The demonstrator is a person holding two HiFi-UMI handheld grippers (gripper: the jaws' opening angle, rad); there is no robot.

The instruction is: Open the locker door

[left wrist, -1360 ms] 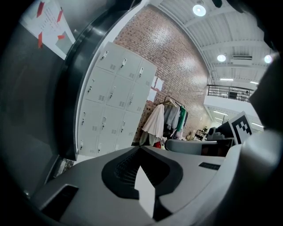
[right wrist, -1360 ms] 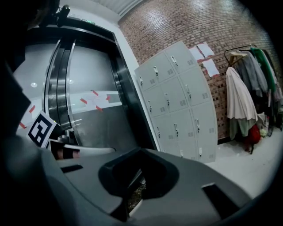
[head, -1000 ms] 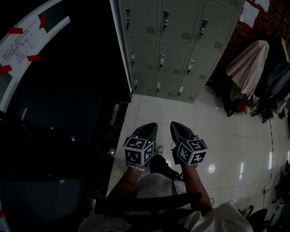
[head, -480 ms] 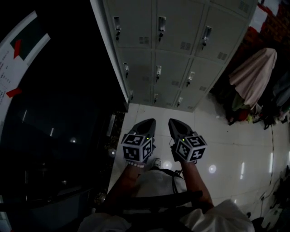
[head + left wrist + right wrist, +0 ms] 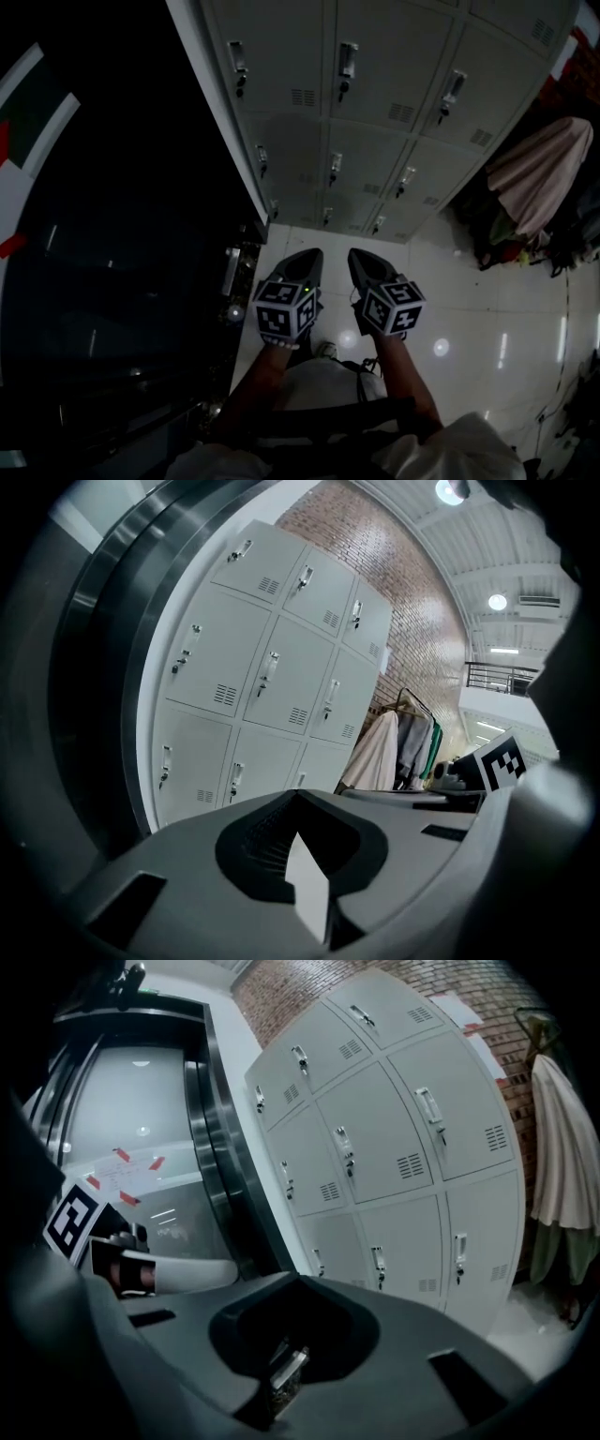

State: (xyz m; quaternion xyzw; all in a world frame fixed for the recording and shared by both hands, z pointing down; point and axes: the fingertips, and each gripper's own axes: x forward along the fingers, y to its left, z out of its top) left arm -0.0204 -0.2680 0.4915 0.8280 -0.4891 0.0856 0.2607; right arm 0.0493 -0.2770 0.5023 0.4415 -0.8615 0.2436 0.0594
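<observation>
Both the left gripper (image 5: 313, 254) and right gripper (image 5: 355, 254) have jaws pressed together, empty, facing the lockers (image 5: 375, 141) ahead: grey doors (image 5: 389, 56), all closed, each with a latch (image 5: 347, 61) and vent (image 5: 303, 97).

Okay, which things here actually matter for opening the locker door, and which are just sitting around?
For the job: lockers; door latches; left gripper and right gripper, both shut and empty.

Just sitting around: cloth-draped rack; taped notice on the glass.
</observation>
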